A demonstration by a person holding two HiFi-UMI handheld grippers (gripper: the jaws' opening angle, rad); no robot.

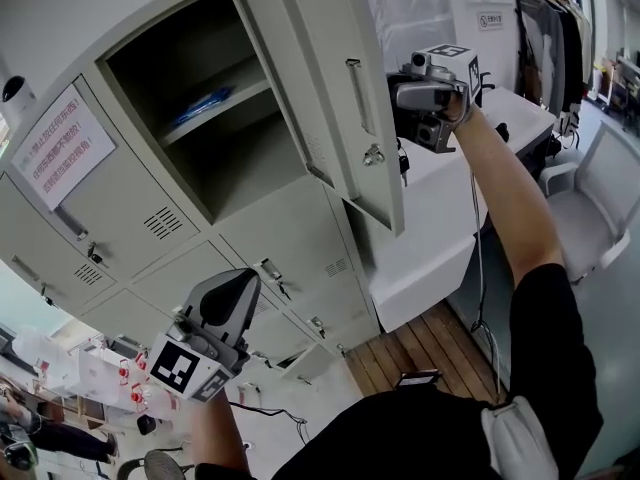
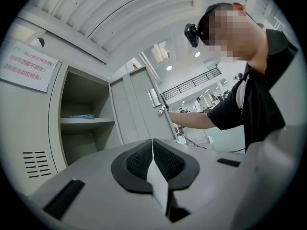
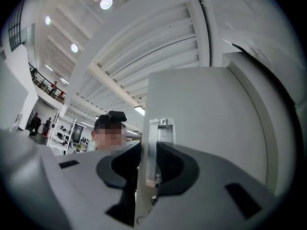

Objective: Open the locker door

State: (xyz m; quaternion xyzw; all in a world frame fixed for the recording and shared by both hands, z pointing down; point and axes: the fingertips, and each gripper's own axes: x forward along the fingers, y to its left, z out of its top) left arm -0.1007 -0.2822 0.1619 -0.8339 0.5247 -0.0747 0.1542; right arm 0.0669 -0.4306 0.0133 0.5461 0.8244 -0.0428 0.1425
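Observation:
The grey locker door (image 1: 335, 88) stands swung out from an upper compartment (image 1: 215, 158), which shows a shelf with a flat blue item (image 1: 200, 106). My right gripper (image 1: 398, 106) is at the door's free edge beside the metal handle (image 1: 357, 96). In the right gripper view the door (image 3: 206, 119) and its handle (image 3: 156, 147) sit between the two dark pads, which are shut on the door edge. My left gripper (image 1: 236, 286) hangs low in front of the lower lockers, holding nothing. In its own view my left gripper (image 2: 153, 159) has its pads together, with the door (image 2: 139, 109) far behind.
Closed locker doors (image 1: 300, 238) fill the wall below and left, one bearing a paper notice (image 1: 62, 146). A white table (image 1: 440, 198) stands right of the lockers, a grey chair (image 1: 590, 208) and a clothes rack (image 1: 550, 18) beyond it.

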